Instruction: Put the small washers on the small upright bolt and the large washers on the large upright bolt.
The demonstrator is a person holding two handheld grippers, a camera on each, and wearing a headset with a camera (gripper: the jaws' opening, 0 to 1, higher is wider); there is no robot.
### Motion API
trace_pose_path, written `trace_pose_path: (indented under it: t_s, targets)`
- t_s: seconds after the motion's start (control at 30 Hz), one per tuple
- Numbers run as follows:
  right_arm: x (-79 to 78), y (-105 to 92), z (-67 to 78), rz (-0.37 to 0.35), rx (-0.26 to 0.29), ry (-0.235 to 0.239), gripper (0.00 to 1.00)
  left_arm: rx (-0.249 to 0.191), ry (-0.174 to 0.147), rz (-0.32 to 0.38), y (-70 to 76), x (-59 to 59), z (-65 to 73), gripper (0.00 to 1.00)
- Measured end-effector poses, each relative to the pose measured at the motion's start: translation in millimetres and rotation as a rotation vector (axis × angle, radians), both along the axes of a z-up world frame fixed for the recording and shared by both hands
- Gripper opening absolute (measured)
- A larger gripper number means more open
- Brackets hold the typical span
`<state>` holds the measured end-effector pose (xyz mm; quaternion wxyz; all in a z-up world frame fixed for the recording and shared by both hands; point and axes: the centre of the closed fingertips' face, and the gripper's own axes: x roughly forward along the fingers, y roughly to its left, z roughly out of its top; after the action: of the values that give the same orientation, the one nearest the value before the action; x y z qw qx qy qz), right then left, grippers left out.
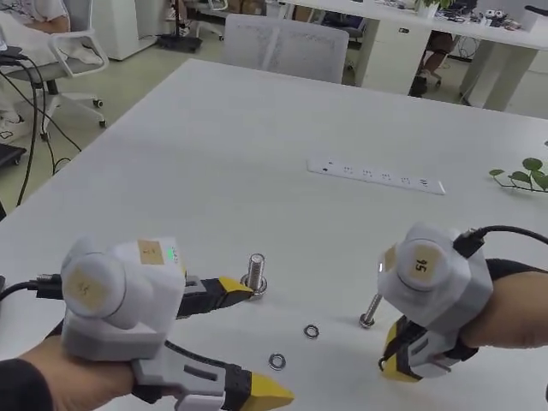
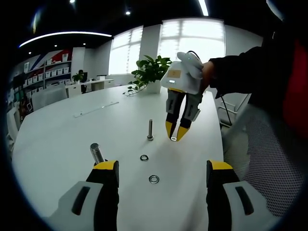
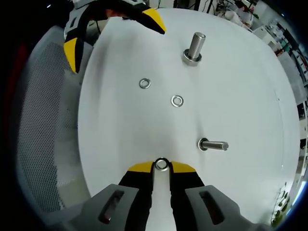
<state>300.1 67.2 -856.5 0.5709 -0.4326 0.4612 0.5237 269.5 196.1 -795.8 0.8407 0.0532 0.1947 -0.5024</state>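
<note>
R jaws pinch washer, L jaws wide

Open-plan office: swivel chairs, white desks, shelving.

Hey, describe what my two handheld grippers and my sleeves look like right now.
The left gripper and right gripper both have rounded pale grey housings, black jaws with yellow tips, and a black cable each. Each housing carries a tan sticker; the right one's bears a dark number, and a small green light glows on the left. The sleeves are dark.
</note>
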Motion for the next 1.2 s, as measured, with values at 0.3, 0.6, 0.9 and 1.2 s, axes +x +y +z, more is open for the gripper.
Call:
trace_pose_path:
  t_s: [0.3, 0.6, 0.9, 1.2]
  targets:
    - [6.3, -5.7, 15.7, -0.015, 0.001, -0.012, 0.13, -0.001, -0.003, 0.003, 1.7, -0.2, 0.5, 0.73]
    - [15.9, -8.2, 36.3, -0.015, 0.0, -0.039, 0.13, -0.004, -0.006, 0.003, 1.6, 0.1, 1.8, 0.73]
    - [31.5, -2.9, 56.3, 0.008, -0.005, -0.086, 0.13, -0.005, -0.006, 0.002, 1.7, 0.6, 2.0, 0.73]
    - [48.3, 13.1, 67.6, 0.051, -0.006, -0.122, 0.13, -0.008, -0.004, 0.01, 4.0, 1.5, 1.9, 0.73]
